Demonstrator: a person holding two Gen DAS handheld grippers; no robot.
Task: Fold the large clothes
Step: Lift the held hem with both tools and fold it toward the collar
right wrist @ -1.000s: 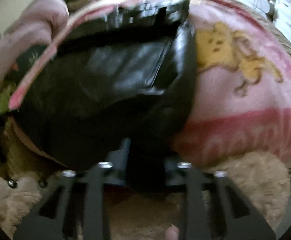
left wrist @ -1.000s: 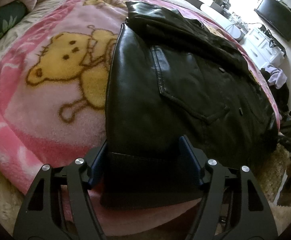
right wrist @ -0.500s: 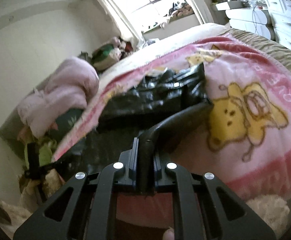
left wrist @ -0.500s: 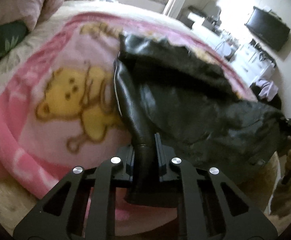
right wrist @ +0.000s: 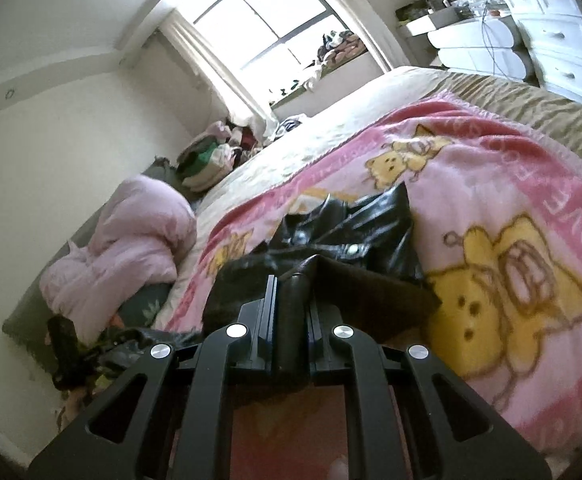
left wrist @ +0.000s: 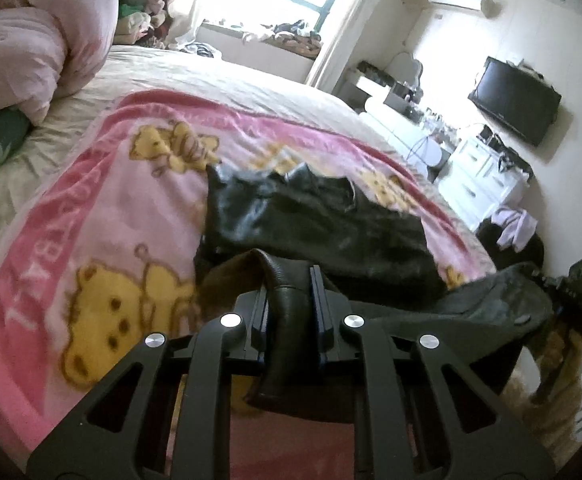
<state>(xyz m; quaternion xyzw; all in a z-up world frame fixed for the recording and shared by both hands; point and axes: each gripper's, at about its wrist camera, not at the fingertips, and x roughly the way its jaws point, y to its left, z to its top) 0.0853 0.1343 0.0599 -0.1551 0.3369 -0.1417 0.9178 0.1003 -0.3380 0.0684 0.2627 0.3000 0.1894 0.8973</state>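
A black leather jacket point(left wrist: 315, 220) lies on a pink bear-print blanket point(left wrist: 103, 216) on the bed. My left gripper point(left wrist: 289, 280) is shut on one corner of the jacket's bottom hem and holds it lifted above the blanket. My right gripper point(right wrist: 291, 284) is shut on the other hem corner, also lifted. The jacket's collar end point(right wrist: 343, 224) rests on the blanket ahead. The right gripper shows at the right edge of the left wrist view point(left wrist: 571, 292), with the hem stretched toward it.
A pink duvet point(right wrist: 131, 248) is bundled at the head of the bed. White drawers point(left wrist: 487, 176) and a wall television point(left wrist: 515, 100) stand beyond the far side. A pile of clothes point(right wrist: 211, 156) lies by the window.
Both grippers closed on the jacket's bottom hem and lifted it off the blanket. The hem end has risen and moved toward the collar end; the views now tilt up into the room.
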